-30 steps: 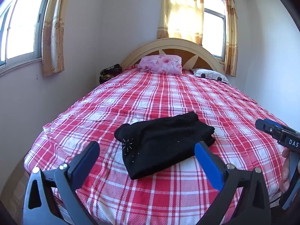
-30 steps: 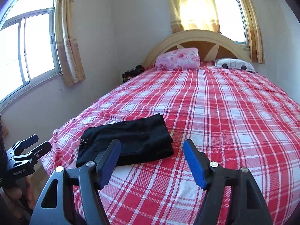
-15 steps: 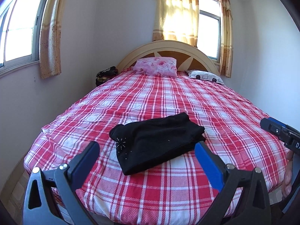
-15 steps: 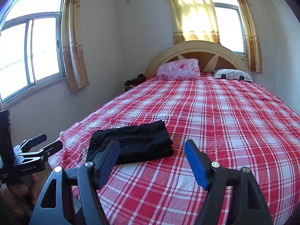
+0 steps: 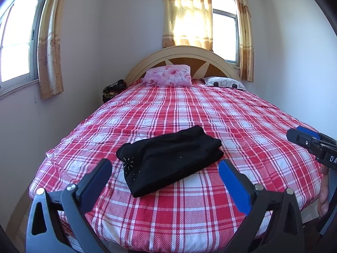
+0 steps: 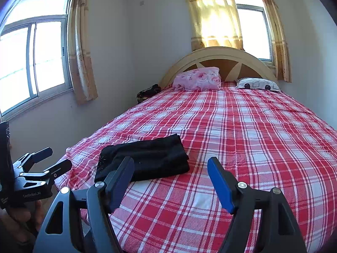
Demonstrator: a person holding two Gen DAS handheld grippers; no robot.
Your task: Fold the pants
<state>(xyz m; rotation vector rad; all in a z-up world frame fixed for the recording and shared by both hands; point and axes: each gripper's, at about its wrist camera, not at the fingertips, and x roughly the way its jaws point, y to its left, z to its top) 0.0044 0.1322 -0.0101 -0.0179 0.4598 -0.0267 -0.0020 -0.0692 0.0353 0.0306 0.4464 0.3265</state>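
Black pants (image 5: 170,158) lie folded into a compact bundle near the foot of the bed (image 5: 189,109), a small beaded pattern showing at their left end. My left gripper (image 5: 165,165) hangs open in front of the bundle, apart from it and with nothing between its fingers. In the right wrist view the pants (image 6: 147,160) lie ahead and to the left. My right gripper (image 6: 170,161) is open and empty there too, held back over the foot of the bed (image 6: 242,130). Each gripper shows at the edge of the other's view: the right gripper (image 5: 311,143), the left gripper (image 6: 44,160).
A red and white plaid sheet covers the bed. A pink floral pillow (image 5: 168,77) and a white patterned pillow (image 5: 225,82) lie at the headboard. A dark bag (image 5: 112,88) sits in the far left corner. Curtained windows are on the left and back walls.
Both grippers have drawn back from the pants toward the foot of the bed, so the bundle looks smaller and farther. Both stayed open and empty. The pants have not moved.
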